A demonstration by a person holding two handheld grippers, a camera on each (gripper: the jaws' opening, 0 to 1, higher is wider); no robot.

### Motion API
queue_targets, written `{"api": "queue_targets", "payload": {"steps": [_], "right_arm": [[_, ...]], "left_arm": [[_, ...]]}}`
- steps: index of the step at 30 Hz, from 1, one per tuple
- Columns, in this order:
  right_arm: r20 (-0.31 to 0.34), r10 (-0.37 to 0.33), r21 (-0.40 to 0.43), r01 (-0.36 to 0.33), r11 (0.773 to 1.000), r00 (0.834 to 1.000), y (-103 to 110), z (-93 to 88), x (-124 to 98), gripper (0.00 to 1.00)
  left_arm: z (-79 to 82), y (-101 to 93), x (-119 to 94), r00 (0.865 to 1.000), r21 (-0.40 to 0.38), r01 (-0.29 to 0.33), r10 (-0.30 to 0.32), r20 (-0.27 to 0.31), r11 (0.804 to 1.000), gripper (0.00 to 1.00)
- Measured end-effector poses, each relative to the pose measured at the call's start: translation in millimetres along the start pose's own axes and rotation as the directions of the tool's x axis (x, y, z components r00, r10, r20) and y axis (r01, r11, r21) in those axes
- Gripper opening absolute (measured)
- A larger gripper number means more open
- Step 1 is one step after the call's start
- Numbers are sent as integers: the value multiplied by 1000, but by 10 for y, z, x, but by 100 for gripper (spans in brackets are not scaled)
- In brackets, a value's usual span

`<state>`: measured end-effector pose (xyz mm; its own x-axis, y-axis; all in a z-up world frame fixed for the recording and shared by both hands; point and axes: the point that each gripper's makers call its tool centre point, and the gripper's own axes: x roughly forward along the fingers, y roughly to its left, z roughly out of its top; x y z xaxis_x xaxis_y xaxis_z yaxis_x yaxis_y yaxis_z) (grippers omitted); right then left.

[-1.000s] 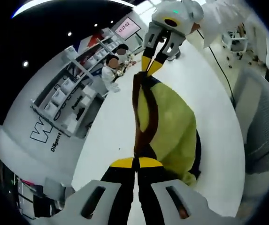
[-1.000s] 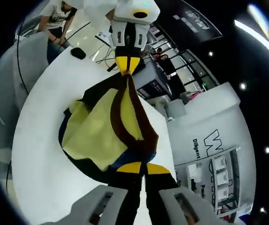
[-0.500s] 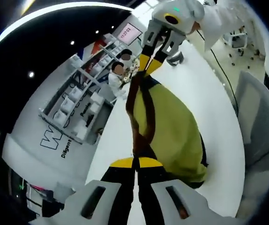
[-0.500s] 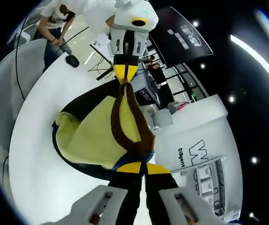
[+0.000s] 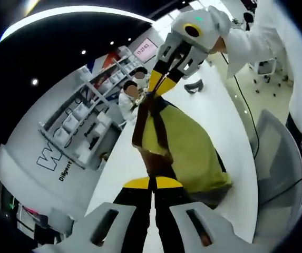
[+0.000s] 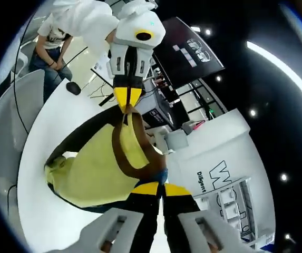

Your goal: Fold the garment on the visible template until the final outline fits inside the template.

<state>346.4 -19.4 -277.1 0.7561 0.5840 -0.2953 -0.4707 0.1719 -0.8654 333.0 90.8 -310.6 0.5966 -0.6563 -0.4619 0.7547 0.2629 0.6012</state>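
The garment (image 5: 179, 150) hangs soft and light between the left gripper (image 5: 153, 183) and the right gripper (image 6: 154, 188); each pinches its brown edge, a good hold.

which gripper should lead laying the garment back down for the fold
Neither clearly: the left gripper and right gripper each pinch one end of the garment's brown edge, jaws shut, cloth hanging over the white table. Probably lower both together.

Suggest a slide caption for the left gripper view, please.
Both grippers pinch the yellow garment above the white table.
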Motion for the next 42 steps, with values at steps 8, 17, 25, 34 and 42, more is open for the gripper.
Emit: {"api": "queue_targets", "payload": {"steps": [8, 17, 25, 34, 42], "right_arm": [[14, -3, 3, 3, 1000, 1000, -113, 172, -199, 0], [45, -33, -18, 34, 999, 998, -285, 387, -436, 0], [-29, 53, 13, -52, 999, 998, -74, 81, -290, 0], [-68, 133, 79, -128, 989, 989, 164, -188, -179, 0], [-89, 186, 117, -175, 978, 979, 333, -336, -97, 0]], "left_arm": [[271, 26, -179, 1000, 31, -6, 5, 19, 1000, 0], [470, 61, -317, 999, 56, -7, 5, 38, 998, 0], [221, -65, -210, 998, -2, 63, -63, -13, 998, 0], [-25, -327, -21, 990, -79, 134, -137, -43, 988, 0], [-182, -474, 123, 981, -163, 183, -191, -31, 969, 0]]}}
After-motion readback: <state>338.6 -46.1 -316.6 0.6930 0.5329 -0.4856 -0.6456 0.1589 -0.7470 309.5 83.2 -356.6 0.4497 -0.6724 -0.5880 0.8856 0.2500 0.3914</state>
